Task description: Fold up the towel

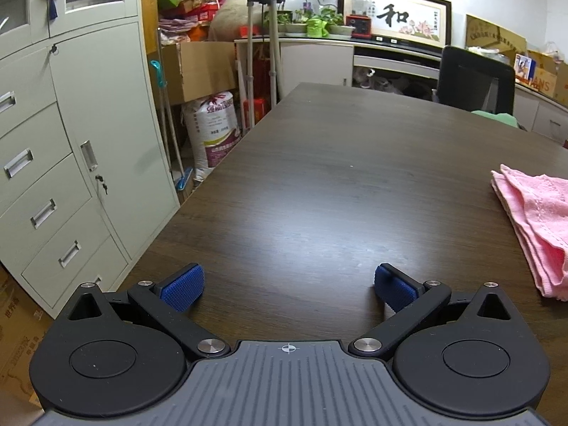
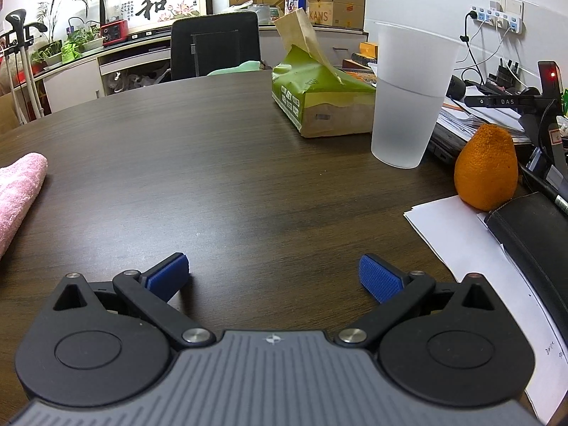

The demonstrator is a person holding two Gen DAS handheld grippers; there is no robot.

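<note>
towel (image 1: 536, 227) lies folded on the table (image 1: 319, 177), apart from both grippers; left gripper (image 1: 288, 287) and right gripper (image 2: 273, 277) spread wide, holding nothing.

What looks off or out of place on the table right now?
Nothing spilled or damaged. The pink towel lies bunched in uneven layers, edges not lined up, between the two views. Both the left claw and right claw are open and empty over bare table. The cup stands upright, near the orange.

The left gripper (image 1: 288, 289) and right gripper (image 2: 274, 278) both hover level, blue-padded fingers (image 1: 183, 291) spread wide, empty.
</note>
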